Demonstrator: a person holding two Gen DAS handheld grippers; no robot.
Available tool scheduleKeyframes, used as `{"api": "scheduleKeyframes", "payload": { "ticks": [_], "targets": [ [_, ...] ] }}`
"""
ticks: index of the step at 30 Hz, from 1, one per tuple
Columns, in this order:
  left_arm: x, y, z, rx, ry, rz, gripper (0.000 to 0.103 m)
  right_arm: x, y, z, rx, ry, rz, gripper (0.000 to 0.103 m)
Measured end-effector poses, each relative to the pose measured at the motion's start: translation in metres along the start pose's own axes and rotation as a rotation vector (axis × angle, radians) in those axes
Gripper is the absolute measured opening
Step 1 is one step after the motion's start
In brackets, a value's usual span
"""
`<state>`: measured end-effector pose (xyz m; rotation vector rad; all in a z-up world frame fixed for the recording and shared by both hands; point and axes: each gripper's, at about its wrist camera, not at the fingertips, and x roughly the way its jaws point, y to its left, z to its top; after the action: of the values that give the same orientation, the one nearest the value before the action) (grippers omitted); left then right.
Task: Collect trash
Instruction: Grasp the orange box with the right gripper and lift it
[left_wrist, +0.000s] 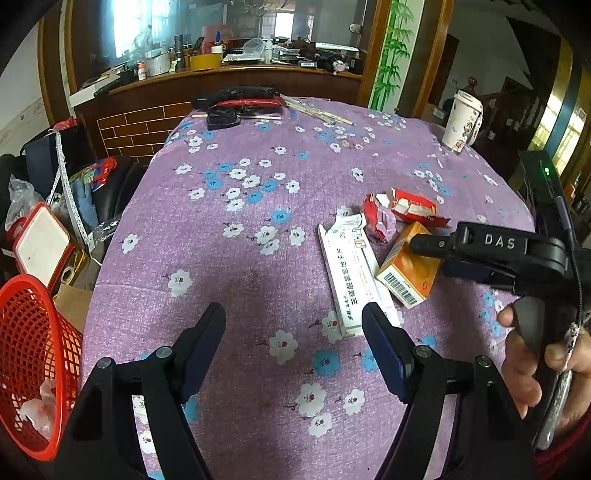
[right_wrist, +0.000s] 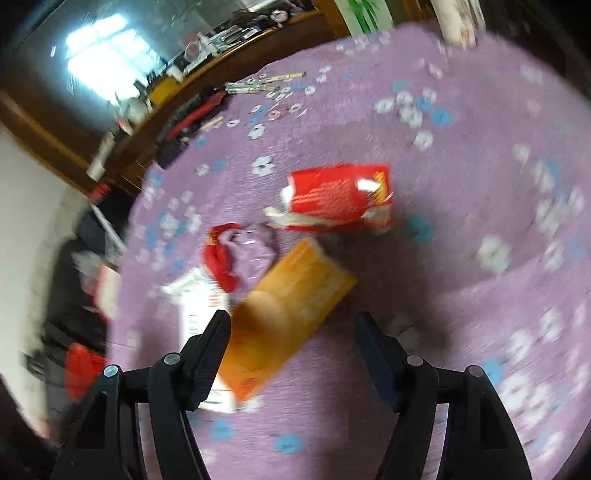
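Trash lies in a loose cluster on the purple flowered tablecloth (left_wrist: 258, 258): a long white carton (left_wrist: 351, 280), an orange box (left_wrist: 408, 269) with a barcode just beside it, a crumpled red wrapper (left_wrist: 376, 218) and a torn red packet (left_wrist: 413, 206) behind them. The orange box touches the white carton along one side. The left gripper (left_wrist: 293, 325) hangs above bare cloth with its jaws spread wide and nothing between them; its right finger tip sits over the near end of the white carton. The right gripper (right_wrist: 293, 328), held in a hand (left_wrist: 535, 362), points down at the cluster, jaws apart, with the orange box (right_wrist: 288, 314) lying between and below the fingers, not pinched. That view is blurred. A red mesh basket (left_wrist: 33, 354) stands off the table's left edge, with some crumpled scraps inside. A paper cup (left_wrist: 461, 122) stands at the far right of the table.
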<state>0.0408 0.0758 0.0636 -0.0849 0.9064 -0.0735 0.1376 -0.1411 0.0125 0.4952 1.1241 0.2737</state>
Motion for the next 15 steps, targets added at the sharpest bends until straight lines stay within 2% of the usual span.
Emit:
{"api": "scheduleKeyframes", "payload": {
  "ticks": [3, 7, 8, 9, 10, 11, 12, 15],
  "targets": [
    [0.0, 0.004, 0.001, -0.015, -0.002, 0.006, 0.075, 0.008, 0.016, 0.004, 0.017, 0.011, -0.036, 0.075],
    [0.002, 0.007, 0.0, -0.021, 0.005, 0.01, 0.075, 0.03, 0.049, 0.002, -0.123, 0.047, -0.176, 0.074],
    [0.003, 0.008, 0.0, -0.019, 0.008, 0.009, 0.075, 0.033, 0.053, -0.002, -0.159, 0.05, -0.207, 0.073],
    [0.003, 0.008, -0.001, -0.017, 0.011, 0.009, 0.075, 0.034, 0.055, -0.005, -0.189, 0.049, -0.233, 0.067],
    [0.003, 0.009, -0.001, -0.017, 0.013, 0.009, 0.075, 0.032, 0.053, -0.008, -0.21, 0.024, -0.244, 0.064],
    [0.004, 0.009, 0.0, -0.016, 0.014, 0.007, 0.075, 0.03, 0.05, -0.009, -0.208, 0.024, -0.254, 0.054],
    [0.004, 0.009, 0.0, -0.017, 0.016, 0.005, 0.075, 0.026, 0.044, -0.008, -0.203, 0.019, -0.238, 0.051],
    [0.008, 0.005, 0.003, -0.023, 0.027, -0.012, 0.075, 0.012, 0.025, -0.004, -0.184, -0.027, -0.211, 0.05]
  ]
}}
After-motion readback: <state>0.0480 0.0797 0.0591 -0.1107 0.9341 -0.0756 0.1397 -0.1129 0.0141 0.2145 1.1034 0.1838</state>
